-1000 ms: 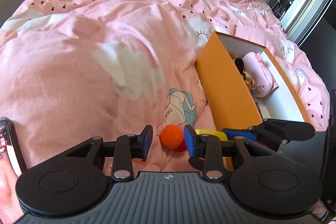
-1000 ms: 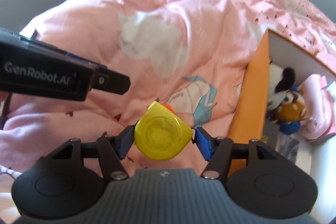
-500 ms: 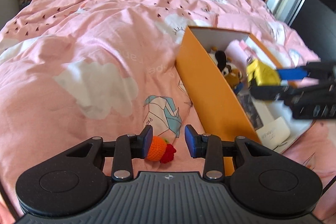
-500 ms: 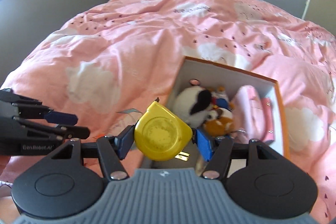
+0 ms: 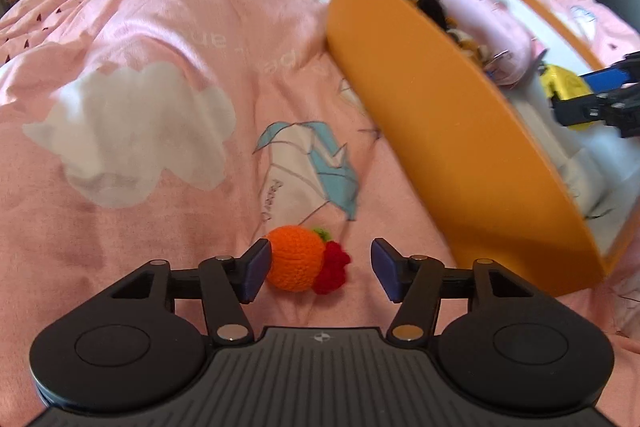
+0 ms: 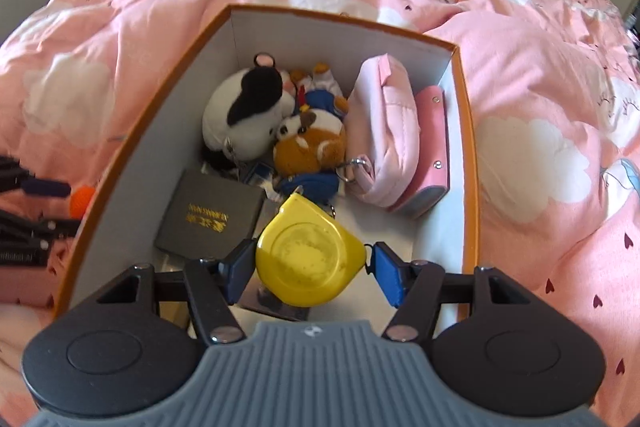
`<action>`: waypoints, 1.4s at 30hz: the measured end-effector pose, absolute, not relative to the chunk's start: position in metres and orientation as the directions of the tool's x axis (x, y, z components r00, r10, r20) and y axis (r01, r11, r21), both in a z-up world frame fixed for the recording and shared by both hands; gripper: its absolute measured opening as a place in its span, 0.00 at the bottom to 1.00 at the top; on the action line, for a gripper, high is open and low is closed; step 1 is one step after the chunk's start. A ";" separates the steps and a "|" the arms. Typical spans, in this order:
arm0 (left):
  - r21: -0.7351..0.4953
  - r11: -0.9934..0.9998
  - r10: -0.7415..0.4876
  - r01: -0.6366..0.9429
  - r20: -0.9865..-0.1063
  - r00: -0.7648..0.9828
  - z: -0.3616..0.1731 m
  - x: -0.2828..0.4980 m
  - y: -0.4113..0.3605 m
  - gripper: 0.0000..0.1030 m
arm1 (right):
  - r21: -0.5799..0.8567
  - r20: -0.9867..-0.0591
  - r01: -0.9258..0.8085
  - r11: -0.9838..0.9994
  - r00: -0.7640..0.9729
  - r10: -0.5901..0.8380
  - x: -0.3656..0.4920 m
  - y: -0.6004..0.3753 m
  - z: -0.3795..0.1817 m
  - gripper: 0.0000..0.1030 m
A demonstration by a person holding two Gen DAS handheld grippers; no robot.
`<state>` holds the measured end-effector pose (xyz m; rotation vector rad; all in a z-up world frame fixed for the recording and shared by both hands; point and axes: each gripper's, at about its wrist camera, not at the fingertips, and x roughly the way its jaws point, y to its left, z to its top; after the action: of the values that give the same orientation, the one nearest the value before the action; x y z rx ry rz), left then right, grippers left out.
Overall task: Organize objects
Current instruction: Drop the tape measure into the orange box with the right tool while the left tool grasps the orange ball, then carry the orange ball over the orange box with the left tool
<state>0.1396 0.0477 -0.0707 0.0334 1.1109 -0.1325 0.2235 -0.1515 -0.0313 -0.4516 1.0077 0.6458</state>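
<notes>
Pink bed (image 5: 168, 39) filling both views, quilt soft and rumpled. Orange box (image 6: 132, 143) lying on it, at 2 o'clock in the left wrist view, centre in the right; inside, plush toys (image 6: 248, 115) at 11 o'clock, pink pouch (image 6: 388, 143) at 1 o'clock, dark case (image 6: 208, 217) at 9 o'clock.

Right gripper (image 6: 310, 269) above the box interior, pinching the yellow tape measure (image 6: 306, 259) on both sides. Left gripper (image 5: 320, 273) low over the quilt, jaws opening, spread wider than the crocheted orange (image 5: 296, 259) between them; left pad touching or nearly touching it, right pad well clear of it.

Risks, judged from here:
- Tape measure let go from height: likely to land on the dark case or the toys and tip on edge, space below being crowded.
- Crocheted orange, round and light, apt to roll off-centre on soft quilt if nudged by one pad only.
- Closing low: pinching quilt fabric along with the toy.
</notes>
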 end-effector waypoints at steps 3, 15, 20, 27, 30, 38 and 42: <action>-0.010 0.994 -0.054 0.107 -0.907 0.417 -0.079 0.145 0.048 0.66 | -0.089 -0.897 -0.727 0.681 0.356 0.263 0.229 -0.151 -0.035 0.63; -0.073 0.995 -0.095 0.072 -0.924 0.370 -0.096 0.155 0.054 0.59 | -0.269 -0.928 -0.853 0.447 0.354 0.117 0.246 -0.141 -0.059 0.63; -0.092 0.994 -0.105 0.052 -0.907 0.409 -0.081 0.149 0.058 0.57 | -0.301 -0.932 -0.875 0.379 0.354 0.078 0.252 -0.131 -0.067 0.63; -0.119 0.991 -0.137 0.068 -0.876 0.462 -0.044 0.149 0.054 0.57 | -0.350 -0.925 -0.879 0.323 0.379 0.030 0.261 -0.120 -0.080 0.63; -0.103 0.991 -0.130 0.083 -0.870 0.476 -0.034 0.148 0.046 0.57 | -0.372 -0.920 -0.878 0.303 0.393 0.010 0.263 -0.118 -0.082 0.63; -0.064 0.994 -0.098 0.086 -0.868 0.486 -0.015 0.153 0.030 0.57 | -0.398 -0.909 -0.873 0.282 0.416 0.005 0.264 -0.123 -0.082 0.63; -0.043 0.995 -0.082 0.087 -0.861 0.502 -0.004 0.150 0.026 0.57 | -0.394 -0.906 -0.865 0.311 0.423 0.027 0.264 -0.130 -0.074 0.64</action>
<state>0.1504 0.0260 -0.0044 0.0061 1.0396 -0.1021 0.2644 -0.1304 -0.0737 -1.0955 0.9590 0.7263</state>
